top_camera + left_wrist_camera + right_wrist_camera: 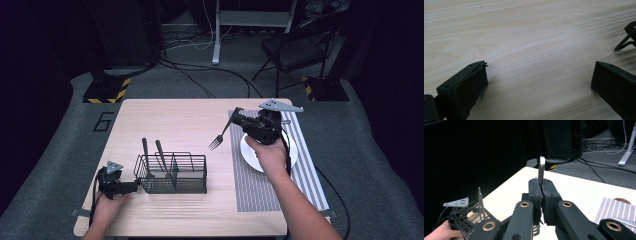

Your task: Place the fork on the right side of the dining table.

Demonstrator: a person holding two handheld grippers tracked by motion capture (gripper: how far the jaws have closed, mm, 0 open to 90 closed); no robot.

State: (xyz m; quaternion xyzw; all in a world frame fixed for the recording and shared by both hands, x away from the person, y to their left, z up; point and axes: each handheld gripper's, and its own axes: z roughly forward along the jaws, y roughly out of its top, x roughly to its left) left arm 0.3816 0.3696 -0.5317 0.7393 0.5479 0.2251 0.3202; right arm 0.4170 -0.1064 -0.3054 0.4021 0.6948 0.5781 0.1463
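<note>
My right gripper [239, 119] is shut on the handle of a metal fork [220, 135], held in the air over the table's middle with the tines hanging down to the left. In the right gripper view the jaws [542, 185] pinch the fork handle [541, 168], and the tines show below them. A black wire cutlery basket [172, 173] stands at the front left with two utensils [145, 150] upright in it. My left gripper [135, 186] rests low by the basket's left side, open [539, 72] over bare wood, with the basket's foot [625, 41] at the upper right.
A white plate [292, 150] lies on a grey striped placemat [250, 185] along the table's right side. The wooden table [170, 120] is bare at the back left. A folding chair [295, 47] and cables lie on the floor beyond.
</note>
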